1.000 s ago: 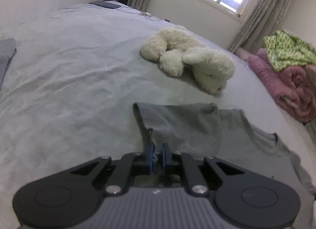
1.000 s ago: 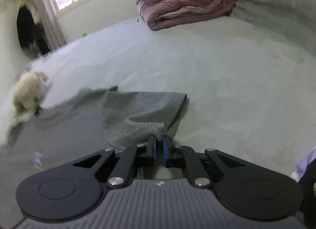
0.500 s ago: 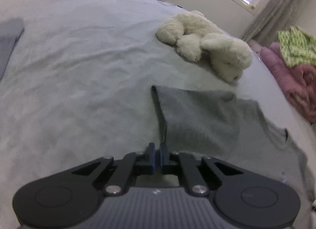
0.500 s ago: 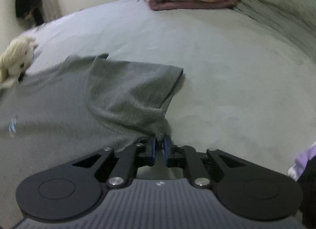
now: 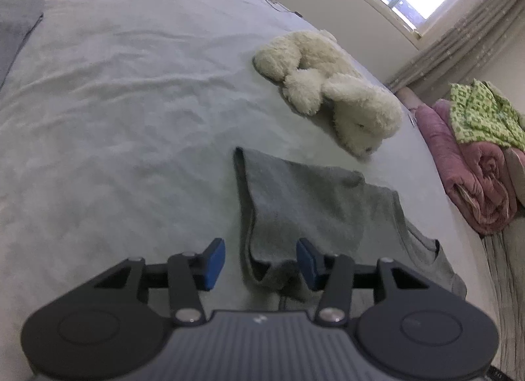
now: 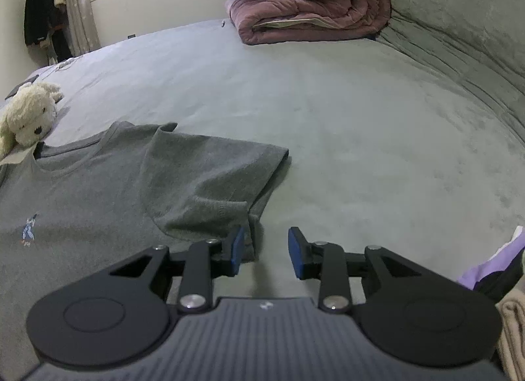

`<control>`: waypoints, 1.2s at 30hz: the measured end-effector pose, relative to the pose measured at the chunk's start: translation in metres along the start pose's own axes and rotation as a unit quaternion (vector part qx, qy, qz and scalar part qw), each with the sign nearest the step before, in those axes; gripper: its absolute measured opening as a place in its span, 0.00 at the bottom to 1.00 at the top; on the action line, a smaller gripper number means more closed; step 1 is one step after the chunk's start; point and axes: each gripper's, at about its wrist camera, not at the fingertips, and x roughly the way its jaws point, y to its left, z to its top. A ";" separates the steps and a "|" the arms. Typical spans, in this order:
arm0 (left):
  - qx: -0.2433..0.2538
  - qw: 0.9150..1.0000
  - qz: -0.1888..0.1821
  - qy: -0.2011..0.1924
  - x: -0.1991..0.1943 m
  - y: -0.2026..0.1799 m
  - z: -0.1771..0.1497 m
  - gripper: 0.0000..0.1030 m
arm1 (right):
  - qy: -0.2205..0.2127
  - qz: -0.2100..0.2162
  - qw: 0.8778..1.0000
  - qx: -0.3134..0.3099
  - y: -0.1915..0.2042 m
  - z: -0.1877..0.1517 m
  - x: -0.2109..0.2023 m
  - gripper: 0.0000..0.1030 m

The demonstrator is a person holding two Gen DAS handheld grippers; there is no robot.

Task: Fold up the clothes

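Note:
A grey T-shirt with a small blue chest print lies flat on the pale bed, both sleeves folded inward. In the left wrist view the folded sleeve ends in a bunched corner between the blue pads; my left gripper has its jaws opening and no pad presses the cloth. In the right wrist view the other folded sleeve lies with its corner beside the left pad; my right gripper is also opening, with bare sheet between its fingers.
A cream plush dog lies beyond the shirt's collar. Rolled pink quilts with a green patterned cloth sit at the bed's head. A grey cloth lies far left; purple and beige fabric lies at the right edge.
Both grippers were shut on the sleeve corners and have now let go and spread their jaws. The sleeves have dropped flat onto the shirt.

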 end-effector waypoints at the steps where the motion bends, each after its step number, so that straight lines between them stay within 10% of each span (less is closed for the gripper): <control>1: 0.004 1.000 -0.003 0.001 0.001 -0.002 -0.001 0.48 | -0.001 0.004 1.000 -0.001 0.001 0.000 -0.001 0.33; 7: 0.062 0.998 -0.009 -0.003 0.001 -0.020 -0.008 0.45 | -0.005 0.055 0.998 0.028 0.002 0.002 -0.002 0.37; 10: 0.096 0.995 0.032 0.018 0.011 -0.027 -0.015 0.19 | 0.018 0.057 0.998 0.028 0.003 -0.004 0.010 0.36; 13: 0.113 0.992 0.048 0.010 0.010 -0.030 -0.016 0.09 | 0.028 0.048 0.998 0.006 0.010 -0.008 0.014 0.07; 24: 0.117 0.992 0.050 -0.002 0.004 -0.031 -0.011 0.11 | 0.016 0.012 1.000 -0.011 0.004 -0.007 0.011 0.01; 26: 0.117 0.992 0.050 -0.005 0.001 -0.031 -0.009 0.17 | 0.007 0.029 1.000 0.003 0.003 -0.004 0.008 0.06; 30: 0.113 0.991 0.064 -0.015 -0.004 -0.028 -0.004 0.18 | 0.002 0.033 0.999 0.021 0.001 -0.004 0.009 0.48; 36: 0.110 0.993 0.050 -0.019 -0.012 -0.033 -0.003 0.22 | -0.016 0.045 0.997 0.053 -0.006 0.004 0.013 0.49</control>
